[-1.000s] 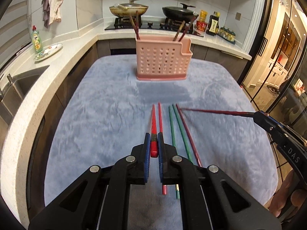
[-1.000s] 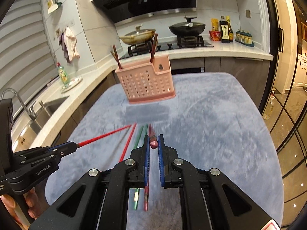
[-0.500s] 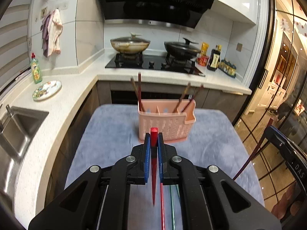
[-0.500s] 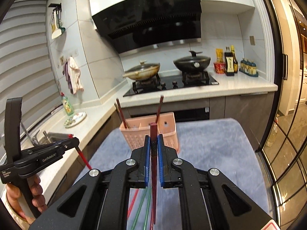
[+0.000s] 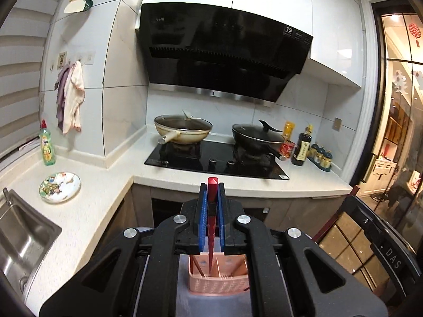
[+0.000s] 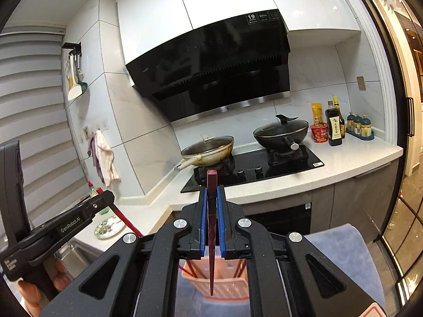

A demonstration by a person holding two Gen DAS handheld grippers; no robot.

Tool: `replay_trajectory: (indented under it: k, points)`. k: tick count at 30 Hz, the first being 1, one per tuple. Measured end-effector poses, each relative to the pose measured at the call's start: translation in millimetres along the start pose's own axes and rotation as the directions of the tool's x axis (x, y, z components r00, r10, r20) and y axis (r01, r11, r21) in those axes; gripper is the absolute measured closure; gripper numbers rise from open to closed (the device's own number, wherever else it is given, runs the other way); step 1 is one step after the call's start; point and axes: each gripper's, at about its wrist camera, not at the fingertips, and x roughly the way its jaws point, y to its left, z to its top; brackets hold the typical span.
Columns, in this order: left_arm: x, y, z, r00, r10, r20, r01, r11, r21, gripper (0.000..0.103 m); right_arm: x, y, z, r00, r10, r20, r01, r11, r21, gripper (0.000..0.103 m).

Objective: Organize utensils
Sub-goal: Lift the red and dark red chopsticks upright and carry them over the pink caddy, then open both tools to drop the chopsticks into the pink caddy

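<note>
Both fingers' sets pinch chopsticks: red chopstick (image 5: 212, 227), maroon chopstick (image 6: 211, 235); pink holder (image 5: 218, 282) mostly hidden (rims only).

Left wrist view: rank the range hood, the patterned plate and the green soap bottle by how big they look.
1. Range hood, by far the largest.
2. Patterned plate.
3. Green soap bottle, looking close to the plate in size; the plate sits nearer the camera.

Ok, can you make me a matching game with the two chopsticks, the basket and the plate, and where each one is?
Things:
1. red chopstick
2. dark maroon chopstick
3. pink basket
4. painted plate

Places:
A. on the white counter by the sink
B. pinched in the left gripper
C. on the grey cloth, below both grippers
D. pinched in the right gripper

Pairs: 1-B, 2-D, 3-C, 4-A
</note>
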Motion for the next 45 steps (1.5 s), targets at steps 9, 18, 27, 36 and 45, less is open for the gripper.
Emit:
replay_trajectory:
  k: [9,18,27,36,45]
  points:
    - [48,1,-14,0.999,-0.003,-0.040,0.003,1.000,0.002,0.096,57,-5,-15,0.998,-0.035,-0.060,0.034,0.999,-0.020,0.096]
    - [68,6,-57,0.990,-0.013,-0.144,0.012,1.000,-0.007,0.096,81,-26,-72,0.982,-0.048,-0.185,0.048,0.999,-0.004,0.096]
    - [52,2,-71,0.988,0.031,-0.152,-0.028,0.999,0.025,0.073,53,-29,-66,0.986,-0.051,-0.156,0.054,0.998,0.016,0.090]
    - [12,-16,-83,0.986,0.069,-0.152,-0.055,0.994,0.092,0.067,1,-17,-70,0.989,-0.008,-0.145,0.008,1.000,-0.005,0.089]
    - [-30,-21,-107,0.980,0.109,-0.168,-0.087,0.988,0.130,0.065,-52,0,-101,0.986,-0.005,-0.168,-0.006,0.998,-0.069,0.089]
